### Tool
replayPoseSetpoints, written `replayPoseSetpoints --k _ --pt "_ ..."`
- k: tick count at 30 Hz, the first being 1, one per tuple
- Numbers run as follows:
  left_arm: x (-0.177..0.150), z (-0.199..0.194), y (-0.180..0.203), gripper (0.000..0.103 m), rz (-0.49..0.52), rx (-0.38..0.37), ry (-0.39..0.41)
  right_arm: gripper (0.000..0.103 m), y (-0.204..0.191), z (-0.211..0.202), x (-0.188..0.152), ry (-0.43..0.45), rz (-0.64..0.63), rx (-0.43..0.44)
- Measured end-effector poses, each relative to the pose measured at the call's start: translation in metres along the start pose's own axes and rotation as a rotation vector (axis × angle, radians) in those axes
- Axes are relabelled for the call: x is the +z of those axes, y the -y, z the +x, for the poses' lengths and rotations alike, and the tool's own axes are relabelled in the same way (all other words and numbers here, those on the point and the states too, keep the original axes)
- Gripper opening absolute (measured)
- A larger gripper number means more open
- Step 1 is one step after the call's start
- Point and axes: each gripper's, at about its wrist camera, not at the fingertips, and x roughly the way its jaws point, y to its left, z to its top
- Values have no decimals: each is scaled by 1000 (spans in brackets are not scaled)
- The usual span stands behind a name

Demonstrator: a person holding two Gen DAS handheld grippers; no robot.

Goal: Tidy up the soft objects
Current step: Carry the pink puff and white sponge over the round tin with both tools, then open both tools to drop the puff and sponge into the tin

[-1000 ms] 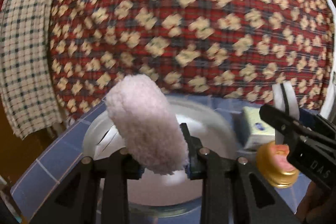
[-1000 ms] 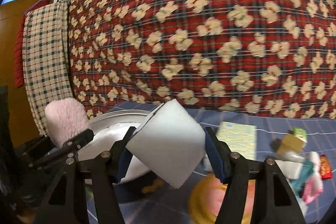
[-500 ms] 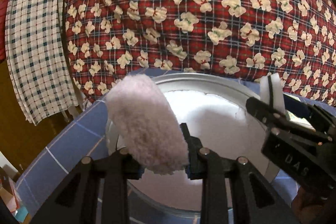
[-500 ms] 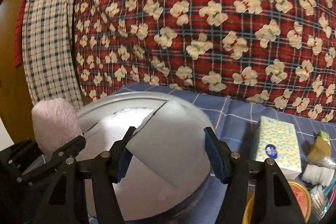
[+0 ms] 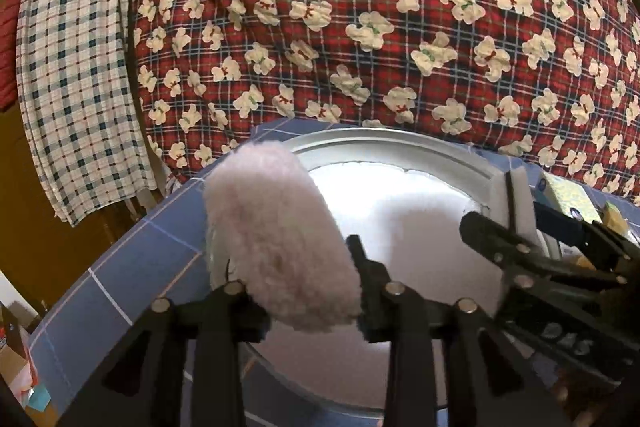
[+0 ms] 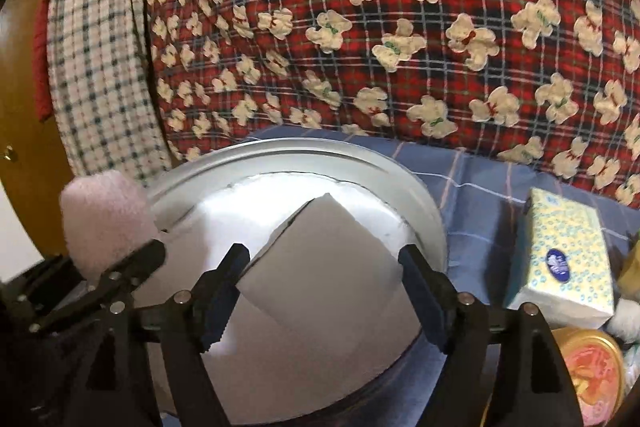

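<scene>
A pink fluffy puff [image 5: 276, 239] stands between the fingers of my left gripper [image 5: 296, 267], whose jaws are opening while the pads still touch its sides. It hangs over the near left rim of a round metal basin [image 5: 380, 139] with a white inside. In the right wrist view a white sponge block [image 6: 324, 259] sits corner-up between the fingers of my right gripper [image 6: 324, 255], low over the basin [image 6: 304, 147]. Those jaws are opening, and the right pad has just come off the block. Each gripper shows in the other's view, the left gripper [image 6: 132, 267] at the left and the right gripper [image 5: 508, 215] at the right.
A red plaid quilt with bear shapes [image 5: 360, 27] rises right behind the basin, and a checked towel [image 5: 76, 67] hangs at the left. A tissue pack [image 6: 560, 259] and a yellow-rimmed tin [image 6: 592, 367] lie right of the basin on the blue sheet [image 5: 152, 259].
Both grippers have come forward and down over the basin. The right fingers now stand wider around the white sponge block. The tin has left the left wrist view.
</scene>
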Motion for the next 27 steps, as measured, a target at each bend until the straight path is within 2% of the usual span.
replayPoseSetpoints --k 2,3,5,8,11,13,15,17,19,22,27 --pt "0 -1 -1 56 -3 12 6 88 3 -2 1 5 23 47" --pt "0 -3 -1 62 -5 22 14 89 4 -4 1 12 34 70" --pt "-1 -6 -2 81 -12 36 30 90 5 -10 2 35 52 93" --pt "0 -11 -5 94 -38 37 51 90 8 -17 4 72 78 116" --pt "3 -23 -14 99 -86 73 117 90 13 -24 5 104 110 132" --pt "5 -31 -20 101 -103 111 166 90 23 -37 5 171 150 126" --pt "7 -39 -28 103 -136 187 218 90 34 -53 4 248 195 85" --pt "6 -43 -33 103 -161 219 242 90 42 -68 1 317 215 4" --pt "5 -43 -36 103 -182 217 241 90 46 -78 -1 368 214 -74" --pt "0 -45 -27 103 -182 193 235 91 48 -85 -3 406 208 -122" --pt "-10 -48 2 103 -138 142 241 91 42 -81 -3 372 150 -162"
